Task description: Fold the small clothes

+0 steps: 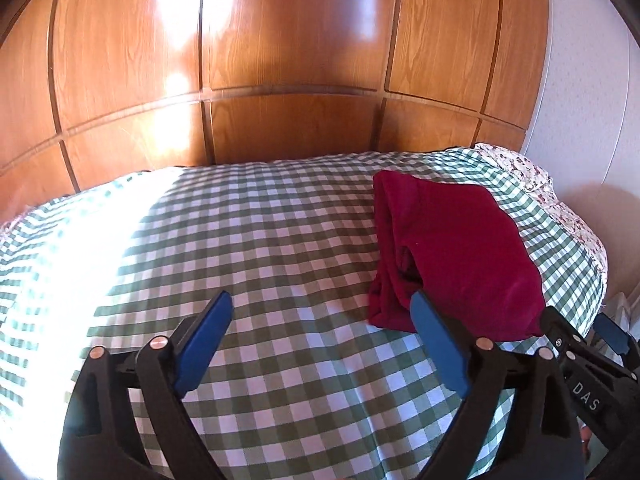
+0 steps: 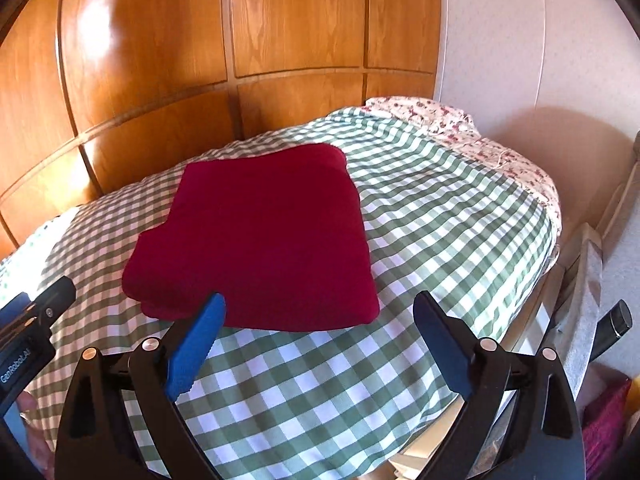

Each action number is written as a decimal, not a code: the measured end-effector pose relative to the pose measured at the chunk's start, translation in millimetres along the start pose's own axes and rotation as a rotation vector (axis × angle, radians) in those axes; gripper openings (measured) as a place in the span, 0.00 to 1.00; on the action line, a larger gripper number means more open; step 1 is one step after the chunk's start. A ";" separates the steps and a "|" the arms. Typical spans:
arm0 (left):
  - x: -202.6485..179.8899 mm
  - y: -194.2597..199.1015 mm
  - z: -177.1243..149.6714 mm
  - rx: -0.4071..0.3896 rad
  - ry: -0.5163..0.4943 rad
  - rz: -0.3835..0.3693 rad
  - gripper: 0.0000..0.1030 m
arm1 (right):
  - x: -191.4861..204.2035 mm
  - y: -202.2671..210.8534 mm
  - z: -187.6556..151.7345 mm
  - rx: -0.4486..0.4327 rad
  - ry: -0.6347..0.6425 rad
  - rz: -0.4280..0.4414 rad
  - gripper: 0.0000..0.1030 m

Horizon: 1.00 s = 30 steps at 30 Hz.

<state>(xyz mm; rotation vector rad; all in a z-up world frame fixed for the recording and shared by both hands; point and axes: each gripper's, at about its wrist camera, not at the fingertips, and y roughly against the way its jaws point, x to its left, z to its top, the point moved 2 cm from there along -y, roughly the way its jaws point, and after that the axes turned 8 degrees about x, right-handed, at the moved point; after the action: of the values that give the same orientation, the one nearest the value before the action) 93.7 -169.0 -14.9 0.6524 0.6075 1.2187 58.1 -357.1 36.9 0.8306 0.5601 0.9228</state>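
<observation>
You have one dark red folded garment (image 2: 256, 236) in front of you, lying at about 11 o'clock from your right tool (image 2: 318, 344) and at about 1 o'clock from your left tool (image 1: 322, 344). That makes two tools, each with two blue pads (image 2: 196, 354), four pads in all. There is one bed, covered by one green-and-white checked cloth (image 2: 432, 216), and one floral sheet (image 2: 472, 132) shows at its far edge, at about 1 o'clock. Behind it stands one wooden panelled wall (image 1: 280, 60).
</observation>
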 end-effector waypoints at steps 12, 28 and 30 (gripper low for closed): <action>-9.9 16.5 -1.9 -0.031 -0.031 0.016 0.97 | -5.9 8.8 -7.7 -0.026 -0.014 -0.002 0.91; -11.3 22.5 -4.4 -0.039 -0.029 0.013 0.97 | -3.6 15.1 -8.1 -0.059 -0.010 -0.007 0.91; -11.2 23.3 -4.9 -0.040 -0.029 0.014 0.97 | -2.9 15.5 -8.1 -0.059 -0.009 -0.005 0.91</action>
<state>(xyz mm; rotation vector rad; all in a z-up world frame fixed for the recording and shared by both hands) 72.5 -174.3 -0.2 0.6405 0.5537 1.2295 43.5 -351.3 45.2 0.7792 0.5248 0.9266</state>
